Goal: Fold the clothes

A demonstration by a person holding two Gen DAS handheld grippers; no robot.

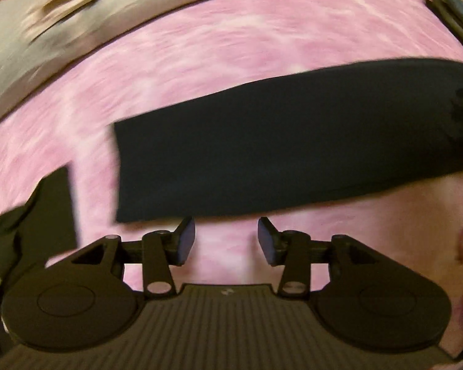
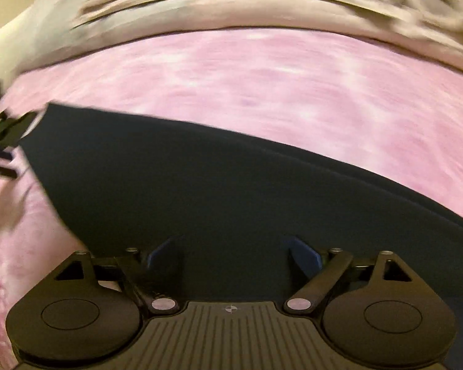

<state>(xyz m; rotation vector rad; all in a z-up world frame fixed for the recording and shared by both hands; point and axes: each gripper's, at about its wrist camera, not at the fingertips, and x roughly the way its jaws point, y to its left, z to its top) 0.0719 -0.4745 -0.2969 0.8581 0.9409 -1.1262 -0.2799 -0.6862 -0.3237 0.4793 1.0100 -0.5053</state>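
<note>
Across the pink bedspread (image 1: 231,61) my left gripper (image 1: 226,240) and right gripper (image 2: 233,254) hang released; a careless grab could bunch the dark garment (image 1: 262,138).

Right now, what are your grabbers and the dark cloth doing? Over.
Left gripper open, empty. Right gripper open over dark garment, flat on pink bedspread. Nothing blocking.

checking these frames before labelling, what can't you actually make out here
- Dark garment: what kind it is; its right end is cut off by the left wrist view's edge.
- The same garment in the right wrist view: its near part is hidden behind the right gripper.
- Beige fabric: motion blur hides what it is.
- Black item beside the left gripper: cut off, unidentifiable.
- Pink cover: pattern smeared.
</note>
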